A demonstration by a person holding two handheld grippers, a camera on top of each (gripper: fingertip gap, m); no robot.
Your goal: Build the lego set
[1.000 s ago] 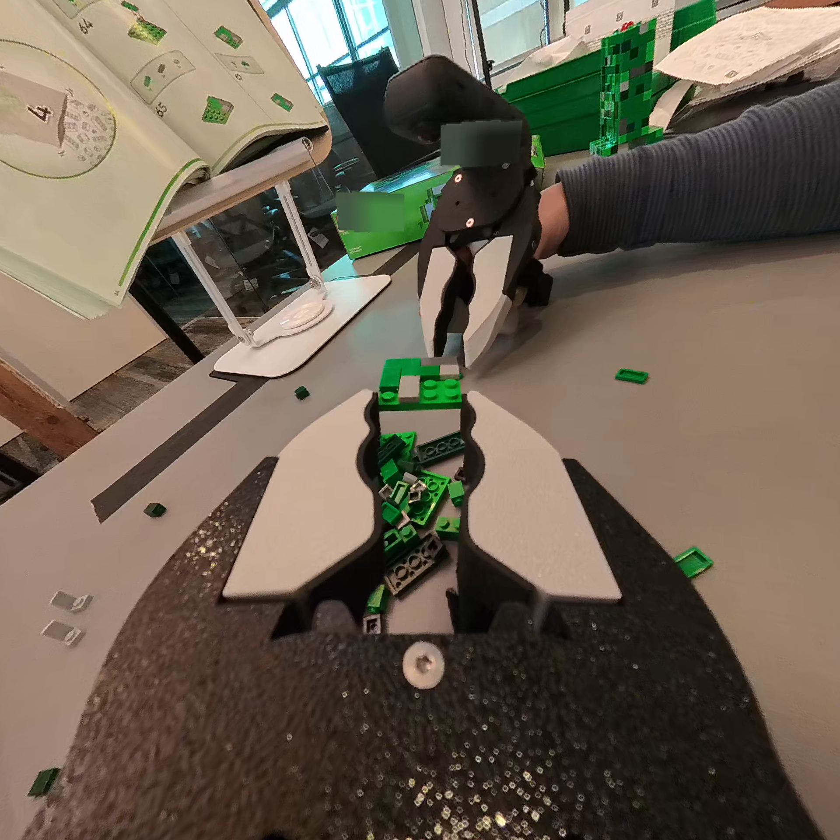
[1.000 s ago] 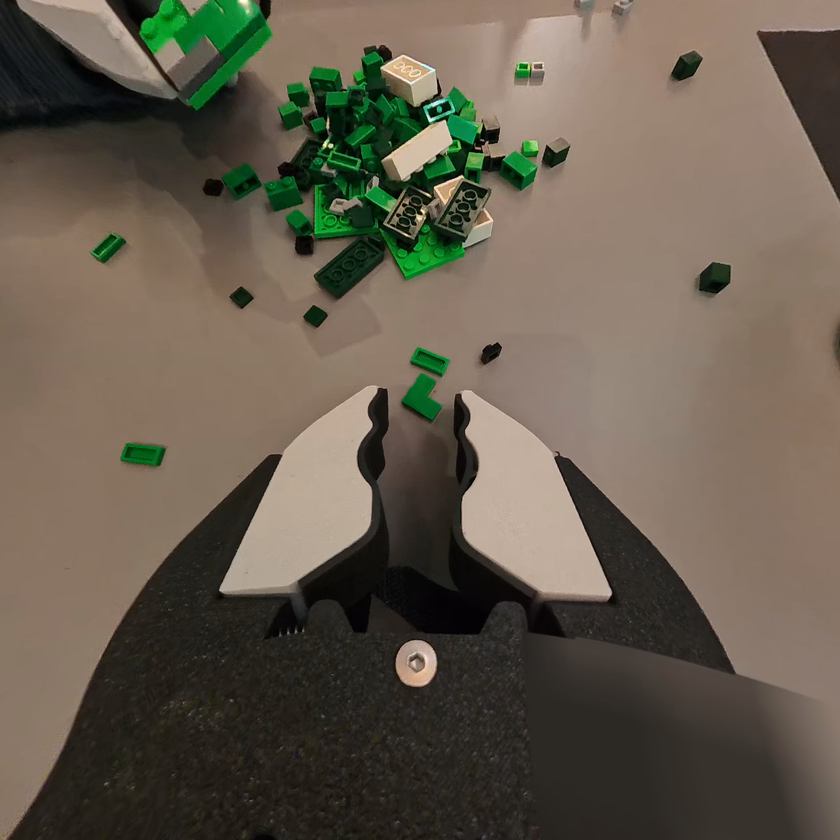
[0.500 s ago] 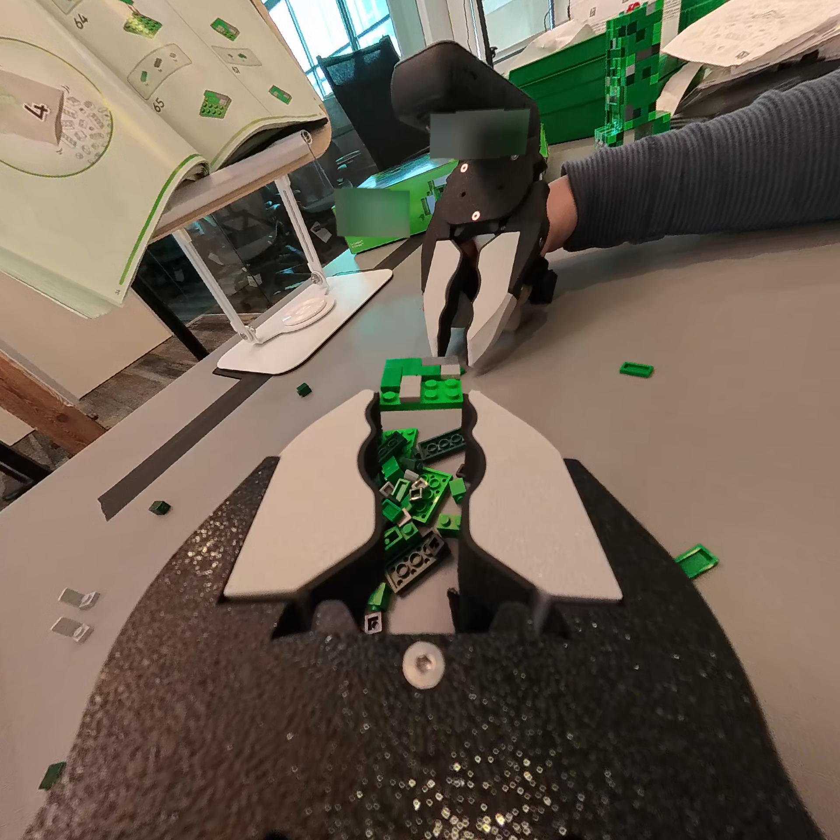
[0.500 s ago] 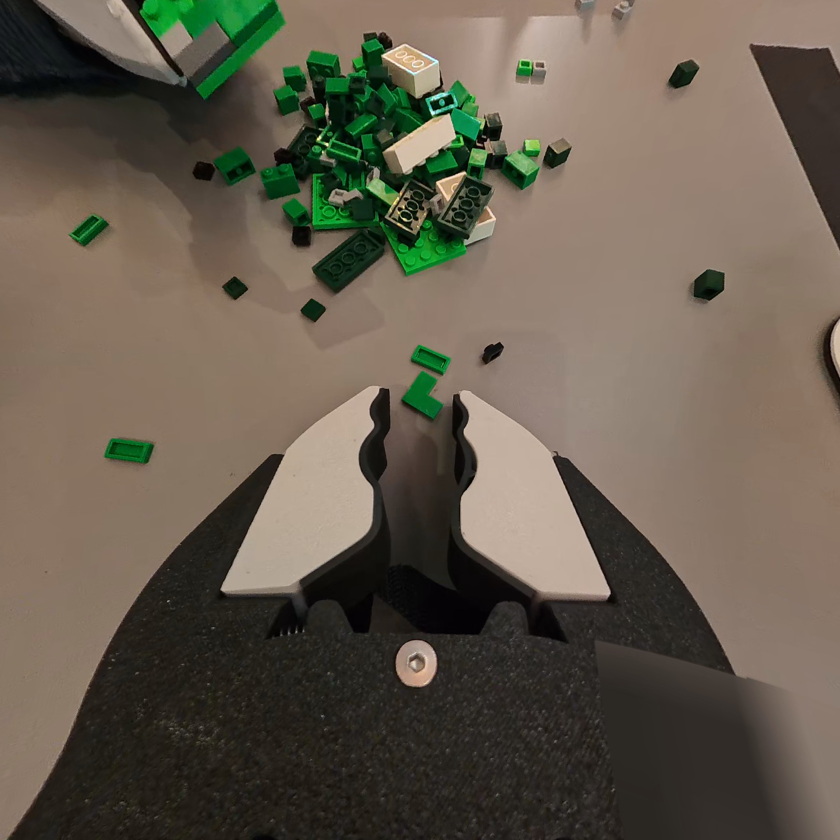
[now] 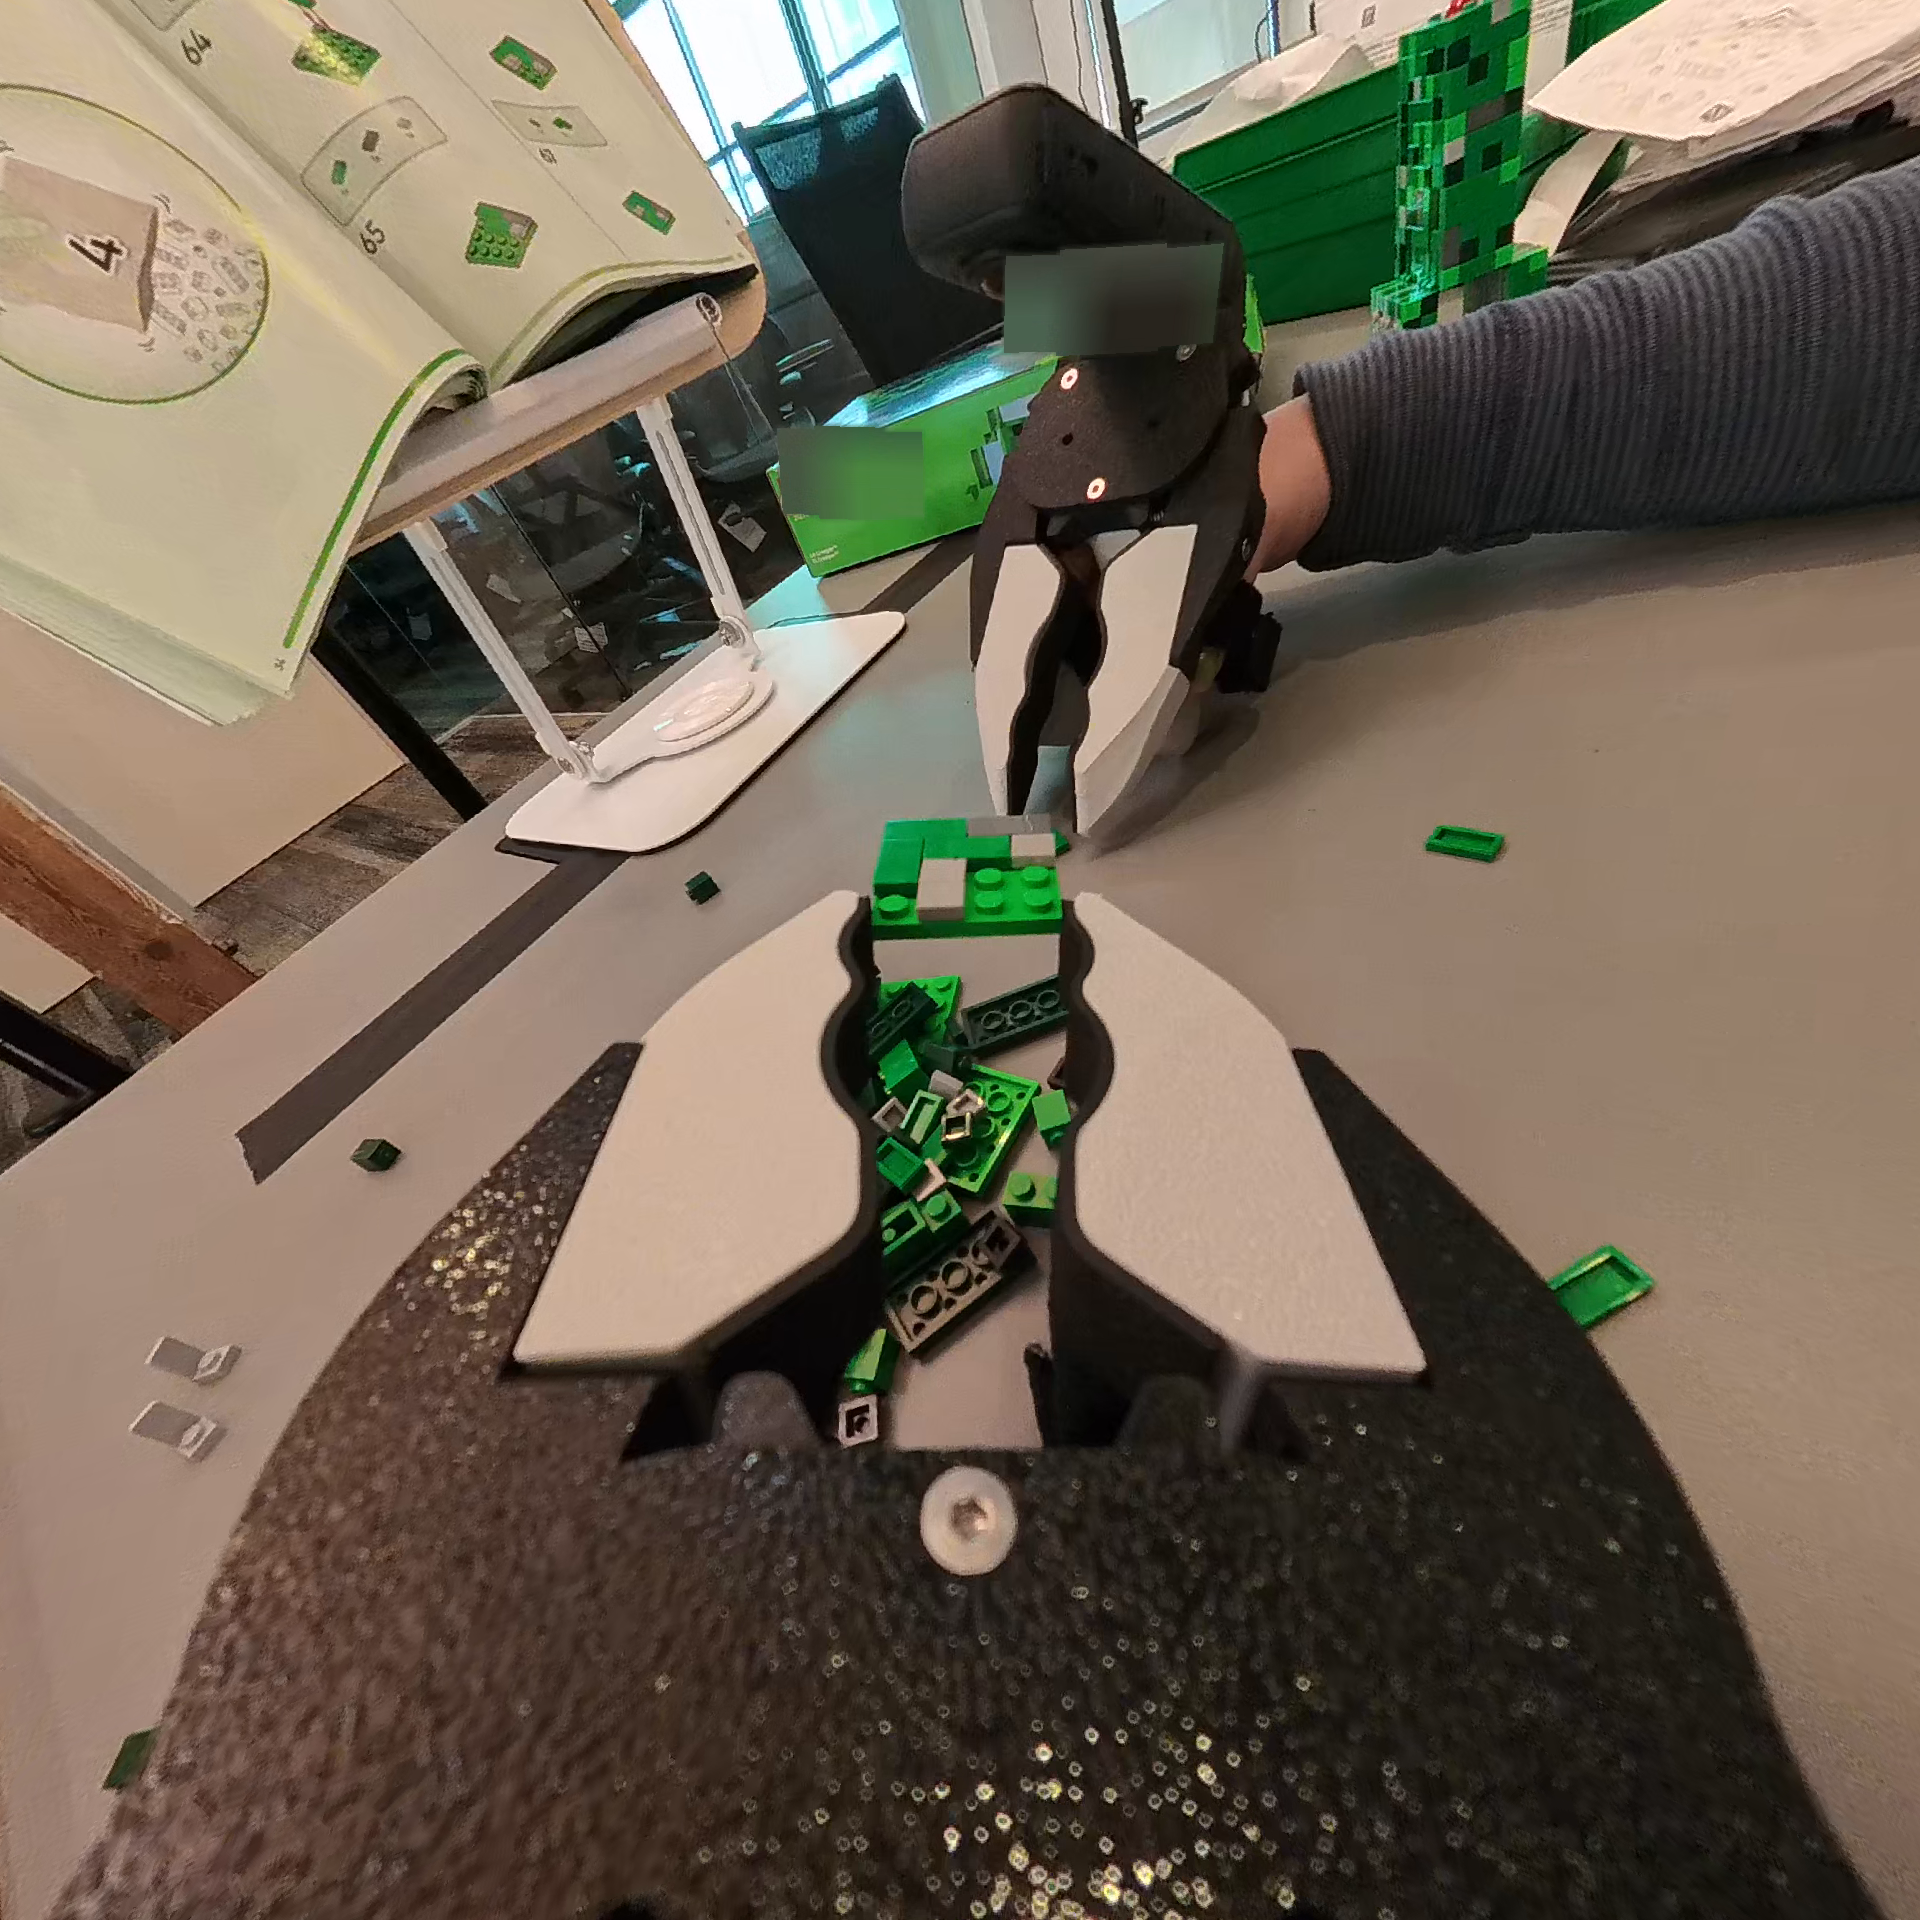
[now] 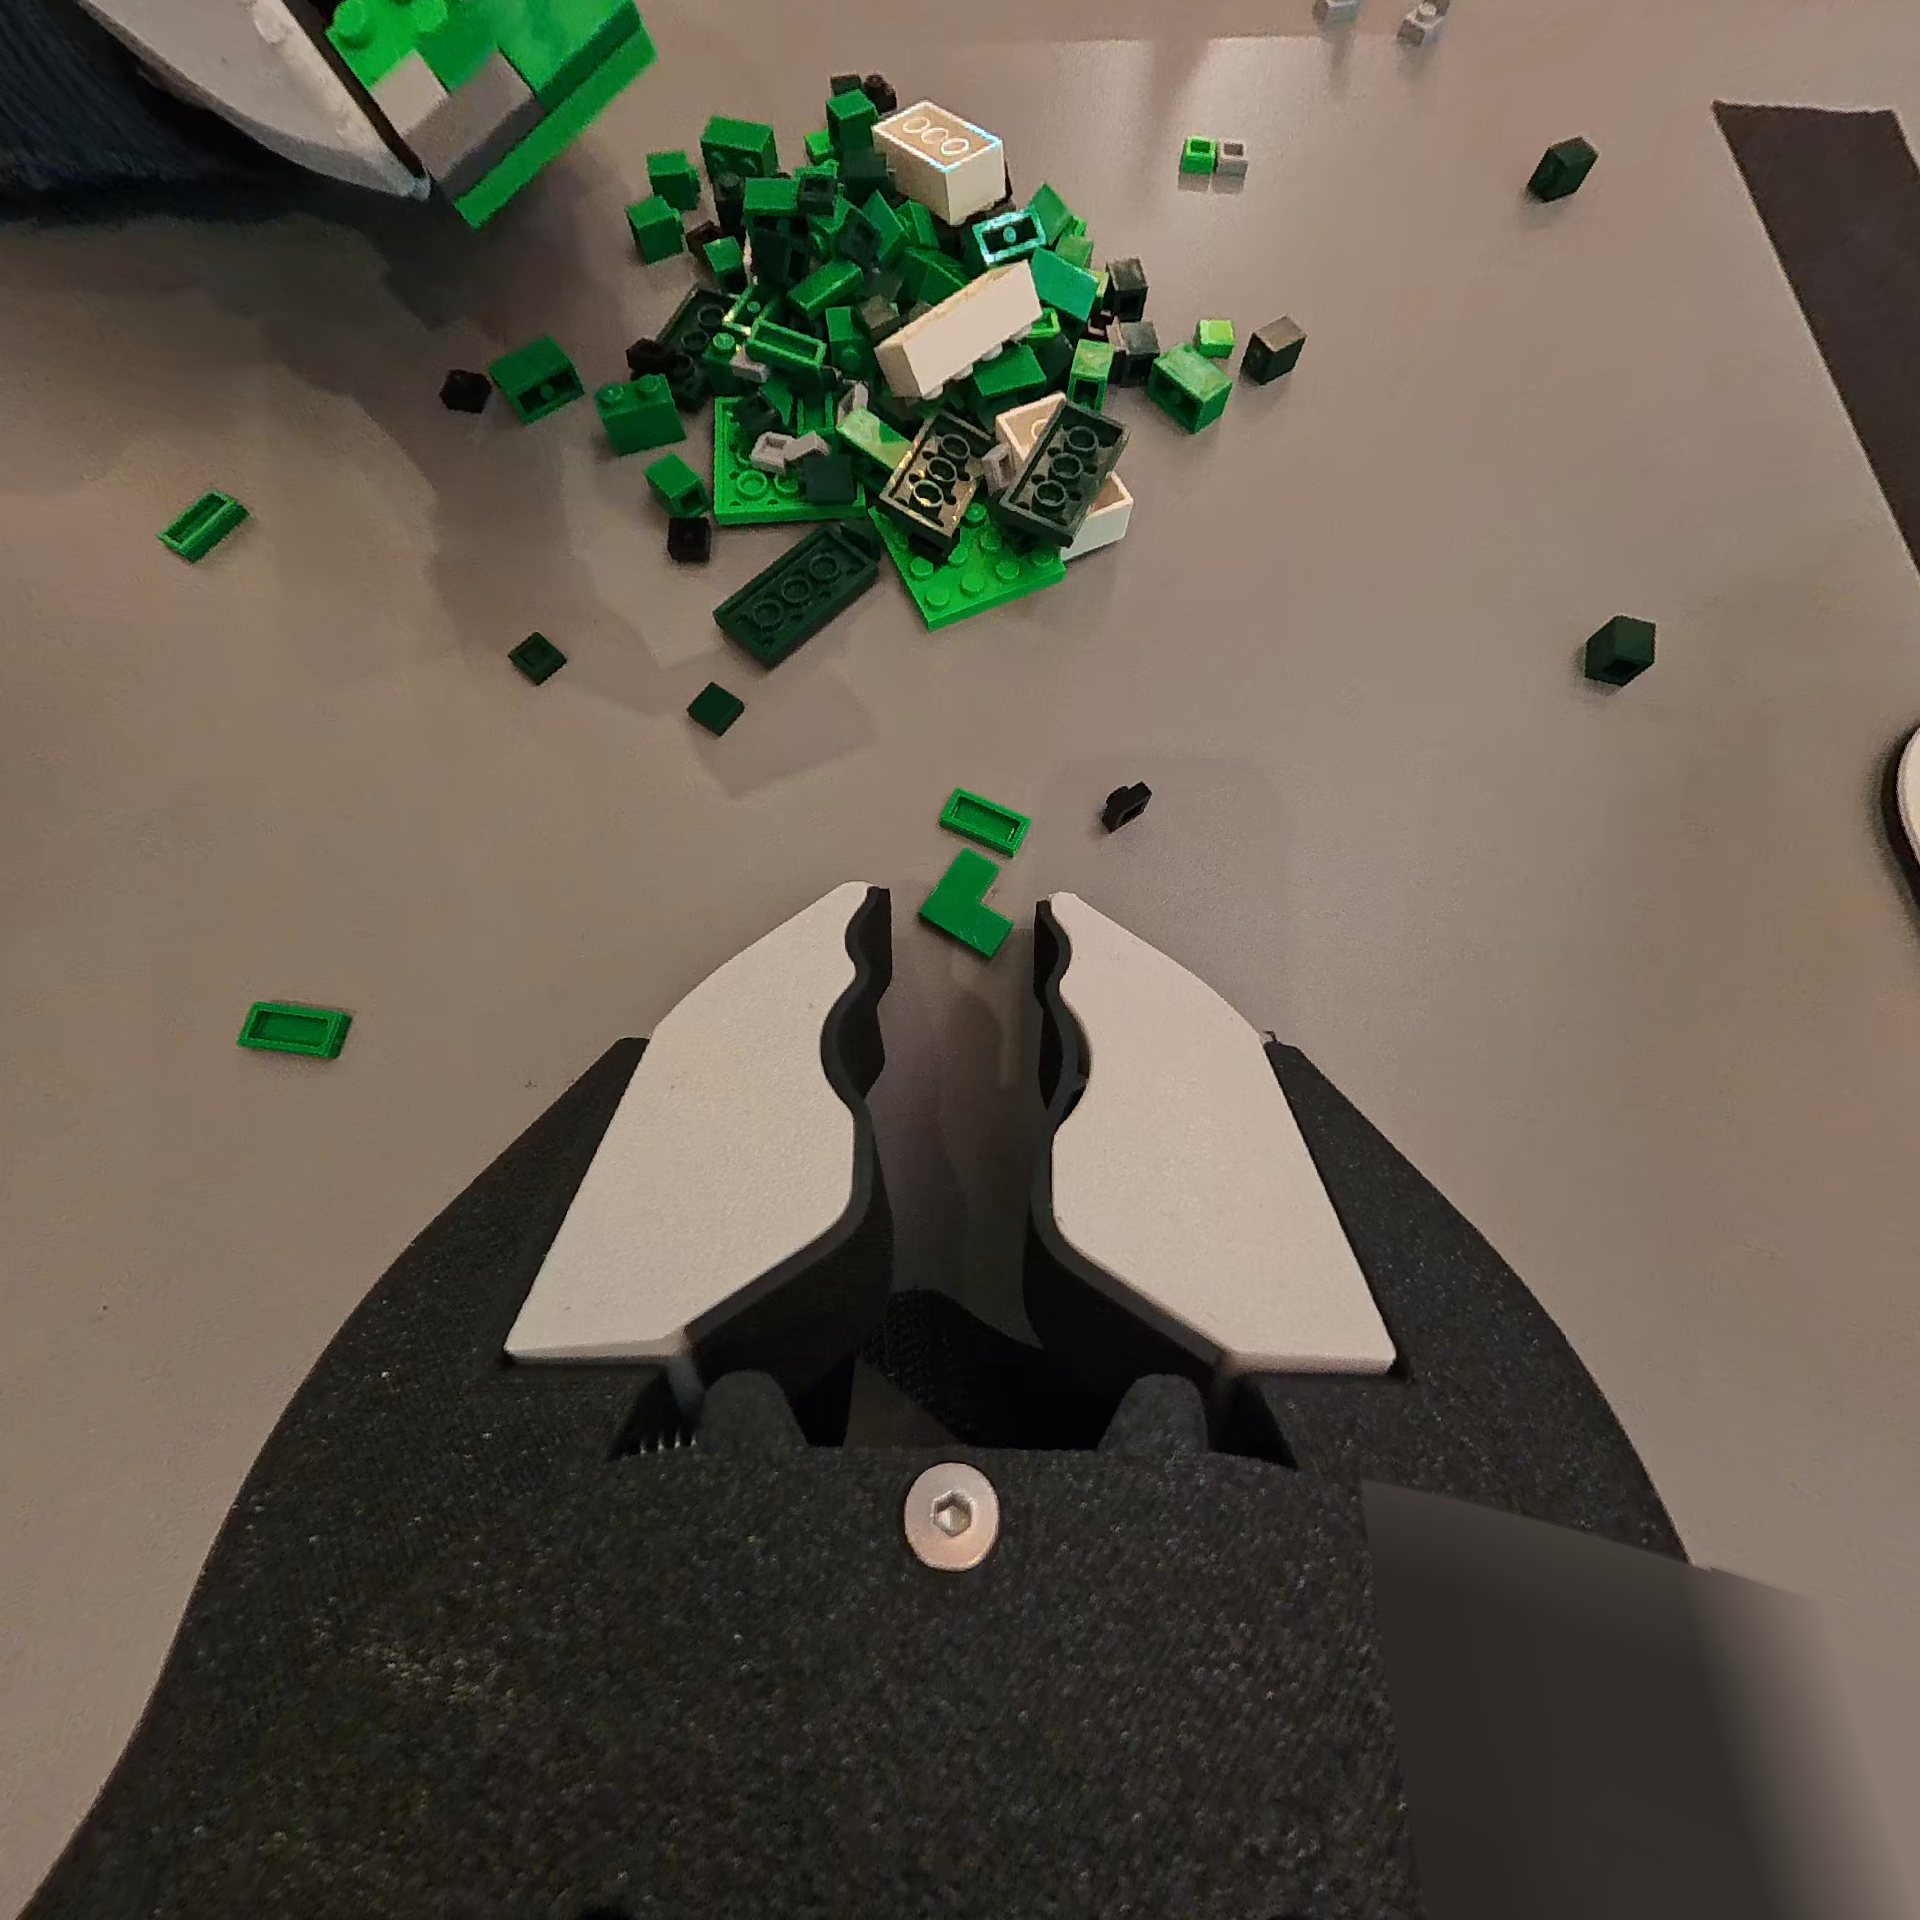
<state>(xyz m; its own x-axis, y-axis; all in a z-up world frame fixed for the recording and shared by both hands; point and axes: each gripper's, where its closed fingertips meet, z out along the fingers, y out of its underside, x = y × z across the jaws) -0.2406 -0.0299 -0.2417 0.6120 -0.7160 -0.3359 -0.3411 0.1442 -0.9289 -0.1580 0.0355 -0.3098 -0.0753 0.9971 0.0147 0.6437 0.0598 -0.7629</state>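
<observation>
The left hand-held gripper [image 5: 966, 909] covers most of the brick pile [image 5: 956, 1153] beneath it. The open instruction booklet [image 5: 239, 239] runs off the picture's edge. The built green figure [image 5: 1465, 156] is cut off above.

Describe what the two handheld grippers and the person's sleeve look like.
Both the left gripper and the right gripper have pale grey, wavy-edged fingers with black inner pads on a speckled black body with one silver screw. The right gripper carries a black camera on top. The sleeve is ribbed blue-grey knit.
</observation>
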